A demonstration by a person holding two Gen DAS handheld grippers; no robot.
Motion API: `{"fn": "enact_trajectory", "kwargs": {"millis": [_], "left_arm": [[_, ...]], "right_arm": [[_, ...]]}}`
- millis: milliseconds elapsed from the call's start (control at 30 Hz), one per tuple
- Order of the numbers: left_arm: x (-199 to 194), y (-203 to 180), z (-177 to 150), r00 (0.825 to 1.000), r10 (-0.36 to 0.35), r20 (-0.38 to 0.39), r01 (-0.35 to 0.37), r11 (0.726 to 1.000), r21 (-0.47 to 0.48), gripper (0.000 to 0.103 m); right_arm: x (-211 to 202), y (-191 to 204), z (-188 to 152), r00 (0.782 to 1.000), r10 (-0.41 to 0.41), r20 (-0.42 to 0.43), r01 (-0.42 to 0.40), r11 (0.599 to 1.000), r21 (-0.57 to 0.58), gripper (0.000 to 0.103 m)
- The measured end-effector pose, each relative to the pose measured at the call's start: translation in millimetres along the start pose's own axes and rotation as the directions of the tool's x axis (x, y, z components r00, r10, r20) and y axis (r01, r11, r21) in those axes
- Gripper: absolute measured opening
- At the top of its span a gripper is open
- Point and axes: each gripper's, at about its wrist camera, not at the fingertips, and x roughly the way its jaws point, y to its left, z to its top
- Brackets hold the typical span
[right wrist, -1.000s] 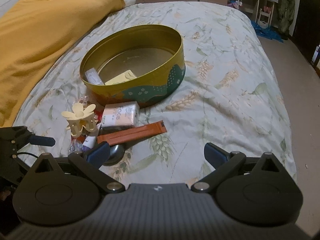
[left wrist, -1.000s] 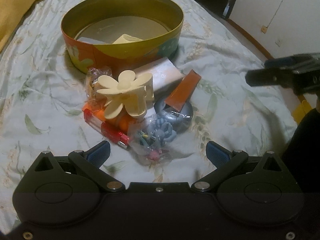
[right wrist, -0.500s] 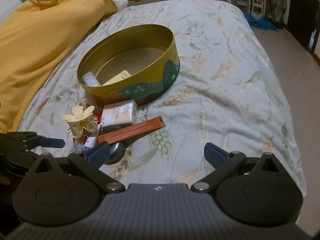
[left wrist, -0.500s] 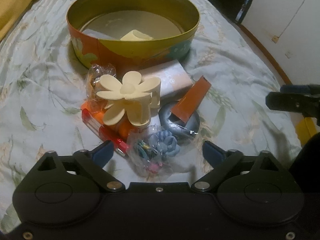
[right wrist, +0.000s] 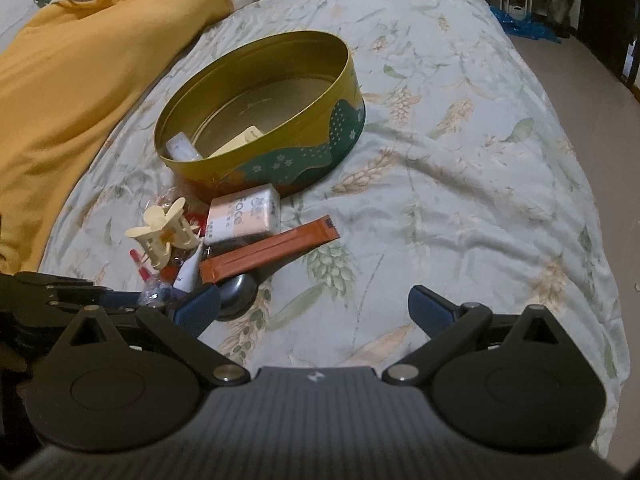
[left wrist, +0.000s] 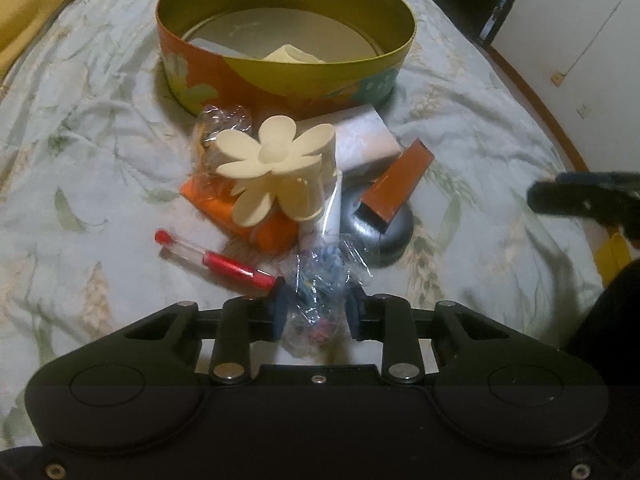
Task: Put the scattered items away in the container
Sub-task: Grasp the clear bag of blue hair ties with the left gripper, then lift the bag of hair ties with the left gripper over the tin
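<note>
A round gold tin (left wrist: pixel 288 76) stands on the bed, with a few small items inside; it also shows in the right wrist view (right wrist: pixel 320 148). In front of it lies a pile: a cream flower hair claw (left wrist: pixel 276 168), a pink-white box (left wrist: pixel 364 140), an orange sachet (left wrist: pixel 400 184), a grey round case (left wrist: pixel 384 232), a red pen (left wrist: pixel 216 258). My left gripper (left wrist: pixel 318 308) is shut on a clear bag of hair ties (left wrist: pixel 320 280) at the pile's near edge. My right gripper (right wrist: pixel 314 310) is open and empty, right of the pile.
A yellow blanket (right wrist: pixel 68 92) lies along the bed's left side. The floral bedspread (right wrist: pixel 460 184) stretches to the right of the tin. The bed edge and floor (right wrist: pixel 580 80) are at the far right.
My left gripper has moved forward and shut on the clear bag of hair ties. The red pen now lies apart from the pile, to the left. The right gripper has barely moved.
</note>
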Motion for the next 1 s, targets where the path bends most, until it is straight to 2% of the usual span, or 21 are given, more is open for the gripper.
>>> {"fn": "enact_trajectory", "kwargs": {"millis": [433,633,1000], "left_arm": [[-52.6,11.5,-6.1,0.998,0.010,0.067,-0.010,1.000,0.006,0.025],[-73.6,20.1,2.2,0.994,0.030,0.110,-0.029,1.000,-0.003,0.025],[-116.1,31.4,32.5,0.974,0.061,0.218,-0.064,0.998,0.004,0.025]], "right_arm": [[1.1,-1.4,-0.4,1.000,0.013,0.003,-0.013,1.000,0.020,0.103],[2.0,-1.1,-0.3,1.000,0.013,-0.003,-0.013,1.000,0.023,0.103],[3.2,-0.7,-0.9,1.000,0.010,-0.005,-0.010,1.000,0.024,0.103]]}}
